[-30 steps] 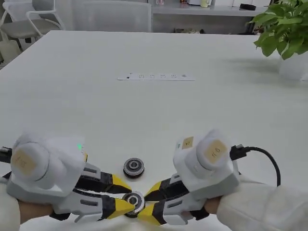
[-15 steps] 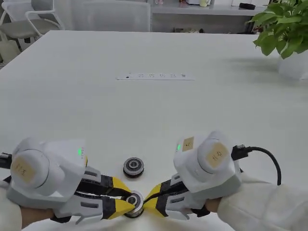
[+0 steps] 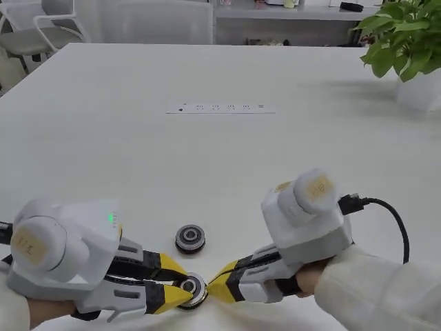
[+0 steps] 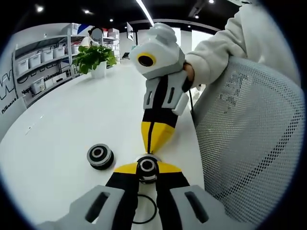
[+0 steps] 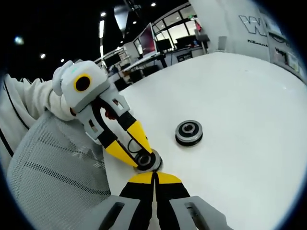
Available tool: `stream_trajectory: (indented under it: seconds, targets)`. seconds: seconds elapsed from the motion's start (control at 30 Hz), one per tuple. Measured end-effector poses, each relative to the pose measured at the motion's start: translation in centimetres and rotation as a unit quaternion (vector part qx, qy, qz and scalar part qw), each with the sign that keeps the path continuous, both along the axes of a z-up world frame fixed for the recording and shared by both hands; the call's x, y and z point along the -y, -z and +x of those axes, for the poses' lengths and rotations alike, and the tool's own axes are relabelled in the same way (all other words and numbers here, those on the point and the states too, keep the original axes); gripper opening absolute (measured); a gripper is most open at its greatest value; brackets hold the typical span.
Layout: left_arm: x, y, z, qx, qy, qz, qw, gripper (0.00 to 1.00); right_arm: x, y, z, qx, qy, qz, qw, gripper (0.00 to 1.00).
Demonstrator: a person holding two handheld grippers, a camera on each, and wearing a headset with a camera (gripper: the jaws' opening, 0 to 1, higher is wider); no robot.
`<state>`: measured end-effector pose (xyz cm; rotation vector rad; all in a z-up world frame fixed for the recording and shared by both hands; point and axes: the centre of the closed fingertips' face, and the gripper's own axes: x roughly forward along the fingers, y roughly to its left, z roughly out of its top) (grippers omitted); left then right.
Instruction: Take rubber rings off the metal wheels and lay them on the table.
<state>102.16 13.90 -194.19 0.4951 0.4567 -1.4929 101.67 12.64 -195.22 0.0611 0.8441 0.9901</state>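
Observation:
At the table's near edge, my left gripper [image 3: 191,288] is shut on a small metal wheel [image 3: 193,289], its yellow jaws on either side of it. The left gripper view has this wheel [image 4: 147,167] between my own jaws, with a loose black rubber ring [image 4: 156,209] flat on the table under them. My right gripper [image 3: 214,286] points at the wheel from the right, jaws together, tips just beside its rim [image 5: 147,161]. I cannot see anything between those tips. A second wheel [image 3: 190,238] with a black rubber ring lies flat a little farther back.
The white table [image 3: 220,158] stretches ahead with a flush power strip [image 3: 220,108] at its middle. A potted plant [image 3: 403,41] stands at the far right. A black cable [image 3: 387,215] trails from the right gripper. A mesh chair back [image 4: 249,143] is close behind.
The right gripper's jaws have come together beside the held wheel, and its body has tipped upward. The left gripper and both wheels have stayed put.

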Motion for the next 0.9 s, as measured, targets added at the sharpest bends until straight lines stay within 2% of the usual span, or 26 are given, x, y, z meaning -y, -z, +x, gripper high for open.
stream_trajectory:
  seconds: [0.13, 0.2, 0.27, 0.5, 0.9]
  targets:
    - [0.0, 0.0, 0.0, 0.001, -0.001, 0.000, 1.0000, 0.07, 0.0, -0.2, 0.2, -0.008, 0.012, 0.018, 0.9997, 0.00]
    - [0.0, 0.0, 0.0, 0.001, -0.001, 0.000, 1.0000, 0.07, -0.2, -0.7, 0.2, -0.017, 0.022, 0.037, 0.9989, 0.00]
    - [0.0, 0.0, 0.0, 0.001, -0.001, 0.000, 1.0000, 0.07, -0.3, -0.6, 0.2, -0.012, 0.017, 0.031, 0.9993, 0.00]
    - [0.0, 0.0, 0.0, 0.000, -0.002, -0.002, 1.0000, 0.07, -0.5, -0.7, 0.1, -0.018, 0.018, 0.041, 0.9988, 0.00]
    - [0.0, 0.0, 0.0, 0.000, -0.001, -0.006, 1.0000, 0.07, -1.2, -1.2, 0.1, -0.013, 0.010, 0.050, 0.9986, 0.00]
